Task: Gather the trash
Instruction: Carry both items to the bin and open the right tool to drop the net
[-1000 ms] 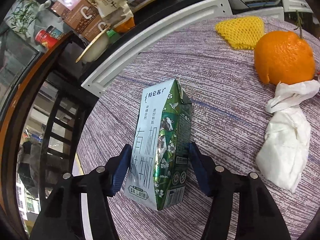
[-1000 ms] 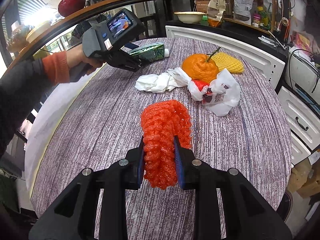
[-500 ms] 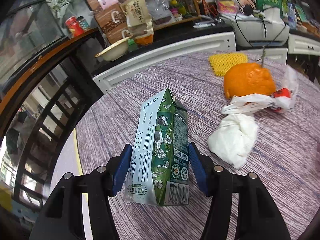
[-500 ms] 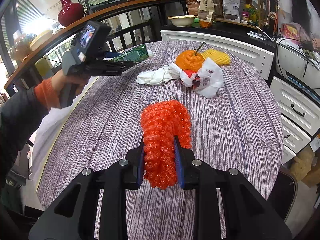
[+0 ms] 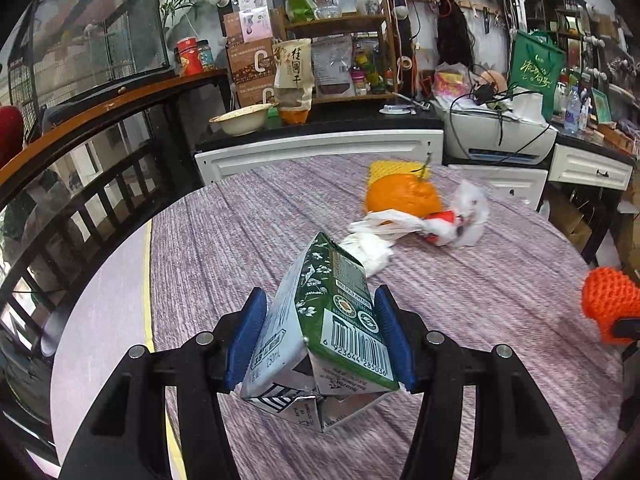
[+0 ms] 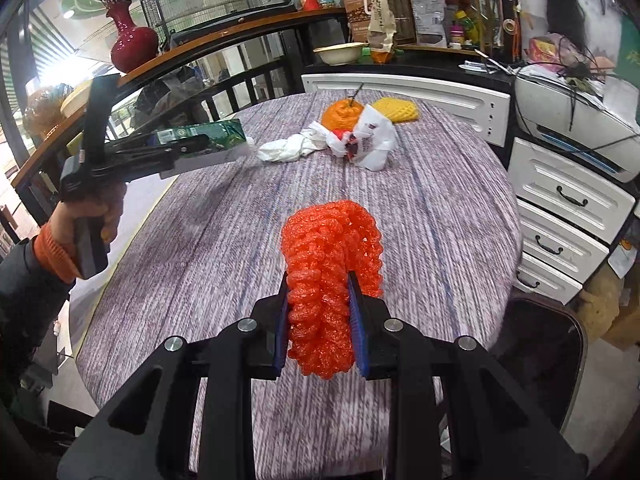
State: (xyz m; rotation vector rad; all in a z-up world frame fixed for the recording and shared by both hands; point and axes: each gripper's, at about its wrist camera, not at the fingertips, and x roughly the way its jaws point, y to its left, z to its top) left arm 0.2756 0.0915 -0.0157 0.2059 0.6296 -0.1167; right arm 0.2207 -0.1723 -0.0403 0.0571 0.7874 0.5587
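Observation:
My left gripper [image 5: 318, 336] is shut on a green and white milk carton [image 5: 324, 320] and holds it tilted above the round table; the carton also shows in the right wrist view [image 6: 200, 140]. My right gripper [image 6: 320, 320] is shut on a red foam fruit net [image 6: 328, 264], held above the table; the net shows at the right edge of the left wrist view [image 5: 608, 300]. On the table lie a crumpled white tissue [image 6: 288, 148] and a white plastic bag with a red wrapper [image 6: 372, 140].
An orange [image 6: 342, 114] and a yellow foam net [image 6: 396, 110] lie at the far side of the purple striped table [image 6: 440, 200]. White drawers [image 6: 568, 200] and a printer [image 6: 580, 120] stand to the right. A dark railing runs along the left.
My left gripper has lifted the milk carton off the table and tipped it, pulling back from the tissue and orange. My right gripper has risen slightly with the red net.

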